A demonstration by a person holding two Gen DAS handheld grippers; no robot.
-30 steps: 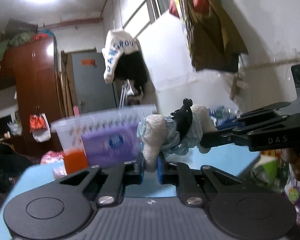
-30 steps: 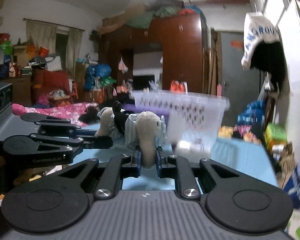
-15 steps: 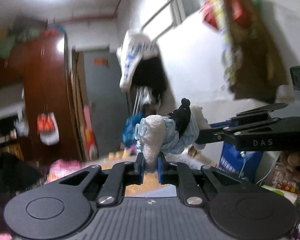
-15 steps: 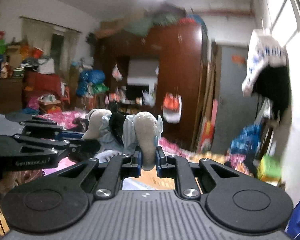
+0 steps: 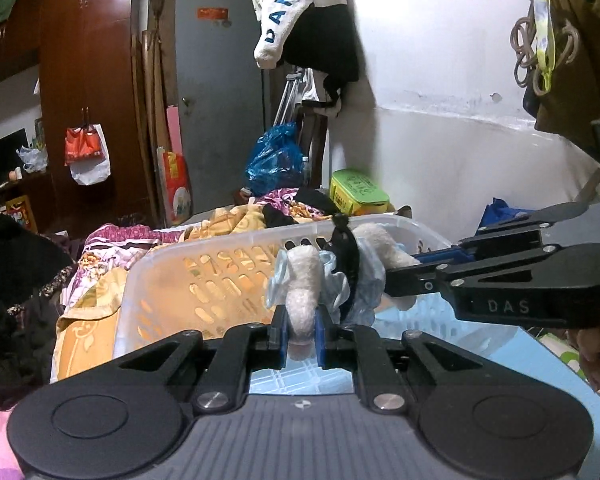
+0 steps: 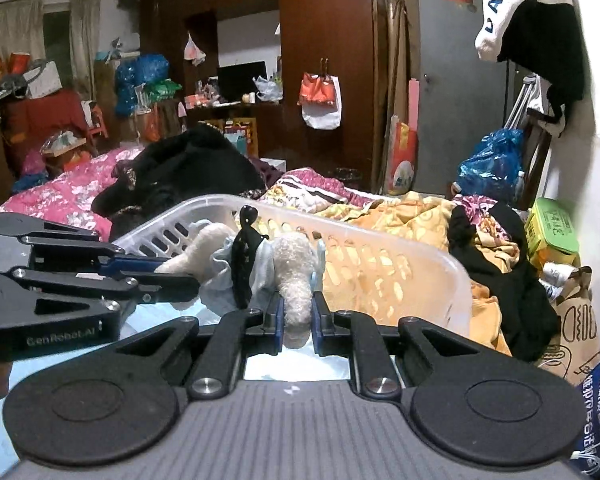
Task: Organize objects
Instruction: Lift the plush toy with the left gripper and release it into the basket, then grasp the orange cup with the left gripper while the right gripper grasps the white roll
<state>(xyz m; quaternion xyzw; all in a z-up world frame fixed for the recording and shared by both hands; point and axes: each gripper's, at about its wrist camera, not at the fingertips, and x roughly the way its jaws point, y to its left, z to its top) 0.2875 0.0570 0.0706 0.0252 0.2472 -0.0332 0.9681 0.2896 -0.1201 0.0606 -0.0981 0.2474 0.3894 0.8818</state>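
A small white plush toy (image 5: 304, 280) in light blue clothes with a black clip (image 5: 346, 256) hangs between both grippers. My left gripper (image 5: 302, 334) is shut on one of its limbs. My right gripper (image 6: 298, 322) is shut on another limb (image 6: 296, 276); it also shows from the right in the left wrist view (image 5: 396, 276). The toy (image 6: 220, 256) is held over a clear perforated plastic basket (image 5: 204, 276), seen too in the right wrist view (image 6: 380, 264), standing on a light blue table (image 5: 540, 364).
Behind the basket lies a bed with orange and pink blankets (image 6: 400, 212) and black clothes (image 6: 188, 172). A green box (image 5: 358, 192), a blue bag (image 5: 276, 156), a grey door (image 5: 216, 92) and a dark wardrobe (image 6: 324, 40) stand beyond. Clothes hang on the wall (image 5: 308, 12).
Both grippers have swung with the toy from facing the room to over the clear basket, lower down. The grip on the toy is unchanged.
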